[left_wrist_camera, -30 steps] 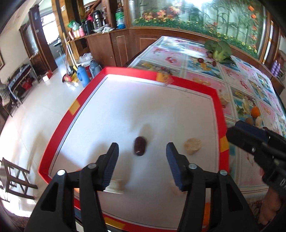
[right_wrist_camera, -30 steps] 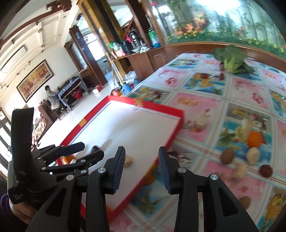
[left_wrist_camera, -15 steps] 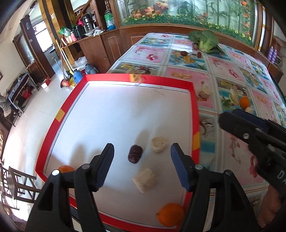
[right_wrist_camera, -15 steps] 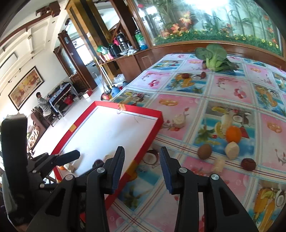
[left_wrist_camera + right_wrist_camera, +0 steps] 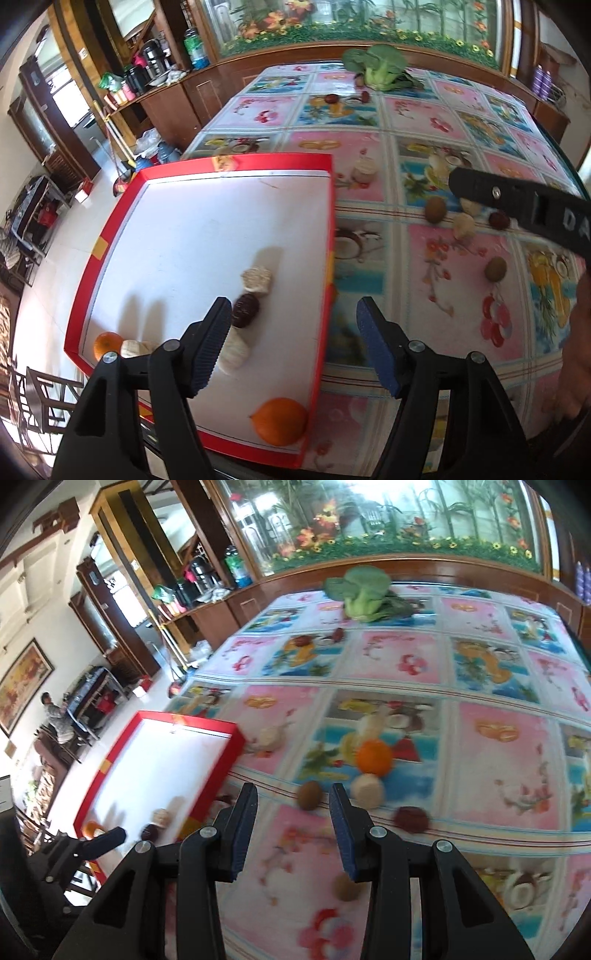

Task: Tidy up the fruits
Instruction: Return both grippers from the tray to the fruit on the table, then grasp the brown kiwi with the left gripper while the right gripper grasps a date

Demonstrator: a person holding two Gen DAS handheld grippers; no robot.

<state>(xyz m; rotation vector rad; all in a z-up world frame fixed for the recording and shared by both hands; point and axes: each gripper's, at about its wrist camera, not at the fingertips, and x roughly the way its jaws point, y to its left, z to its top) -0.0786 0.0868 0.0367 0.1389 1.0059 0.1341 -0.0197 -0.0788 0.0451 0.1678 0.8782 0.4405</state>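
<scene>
In the left wrist view, the left gripper (image 5: pixel 293 341) has just been opening its jaws, and nothing is between them; they stand apart over the right edge of the red-rimmed white tray (image 5: pixel 330 206). The tray serves, I think, as the place to collect fruits. I count six in it: two round oranges, one at the near edge (image 5: pixel 279 421) and one in the left corner (image 5: pixel 107 345), one dark brown wrinkled fruit (image 5: pixel 245 310), and three pale beige pieces (image 5: pixel 256 279).

In the right wrist view, the right gripper (image 5: pixel 293 829) is partly open and empty, and it points at the loose fruits on the flowered tablecloth (image 5: pixel 495 775). There I count one orange (image 5: pixel 373 757), one pale round piece (image 5: pixel 367 791), two brown kiwi-like fruits, the nearer one blurred (image 5: pixel 310 794), and one dark red fruit (image 5: pixel 410 819). These are probably next.
</scene>
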